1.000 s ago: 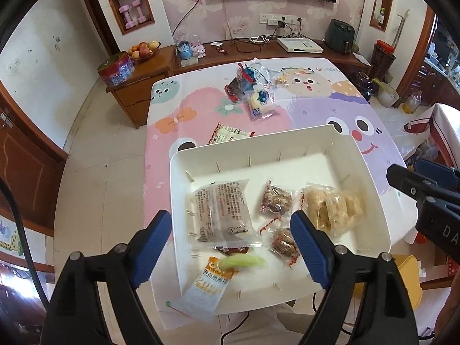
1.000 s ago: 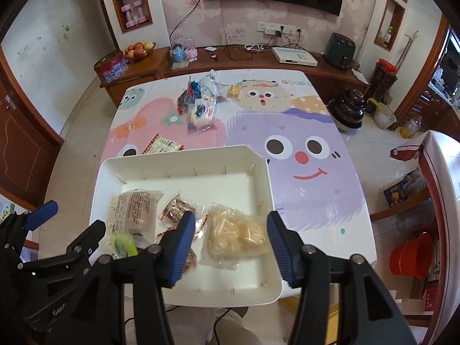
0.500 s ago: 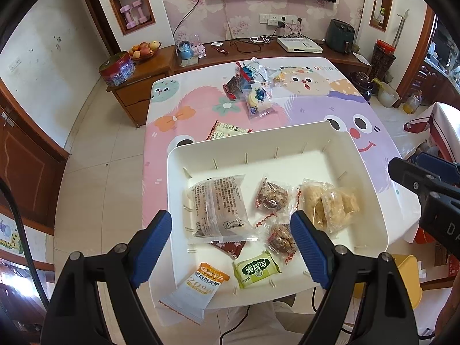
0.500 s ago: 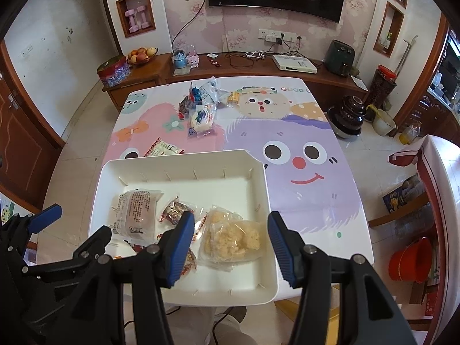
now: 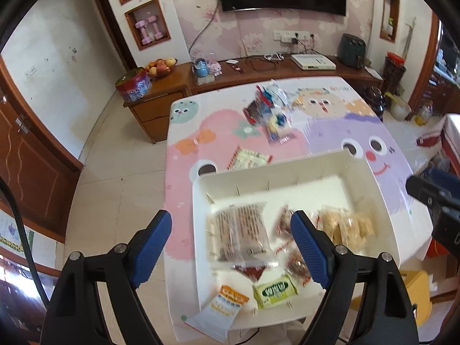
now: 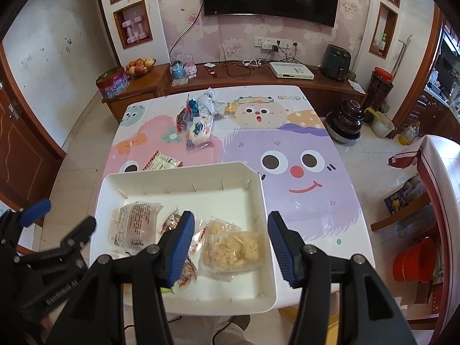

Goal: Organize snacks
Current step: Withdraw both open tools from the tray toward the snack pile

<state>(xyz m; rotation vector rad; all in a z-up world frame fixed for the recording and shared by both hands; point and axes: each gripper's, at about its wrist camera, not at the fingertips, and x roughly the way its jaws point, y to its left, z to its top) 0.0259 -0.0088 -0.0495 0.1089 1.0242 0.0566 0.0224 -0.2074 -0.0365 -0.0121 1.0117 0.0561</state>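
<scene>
A white tray (image 5: 287,169) (image 6: 184,172) sits at the table's near edge. In it lie a brown bread packet (image 5: 241,233) (image 6: 135,224), red candy packets (image 5: 299,267), a bag of yellow pastries (image 5: 345,227) (image 6: 233,247) and a green packet (image 5: 274,290). An orange-and-white packet (image 5: 224,304) hangs over the tray's near left rim. My left gripper (image 5: 230,218) hovers open and empty above the tray's left side. The right gripper (image 6: 231,215) stands open over the pastry bag, holding nothing. Loose snacks (image 5: 267,109) (image 6: 198,120) are piled farther back on the table.
A red-and-white packet (image 5: 247,158) (image 6: 161,162) lies just behind the tray. The cartoon tablecloth (image 6: 302,149) covers the table. A wooden sideboard (image 6: 230,80) with a fruit bowl stands beyond. Tiled floor lies left; a red bucket (image 6: 414,261) sits at the right.
The green packet, blurred in mid-air a second ago, now lies in the tray's front. My left gripper has risen and drifted left. The right gripper has barely moved.
</scene>
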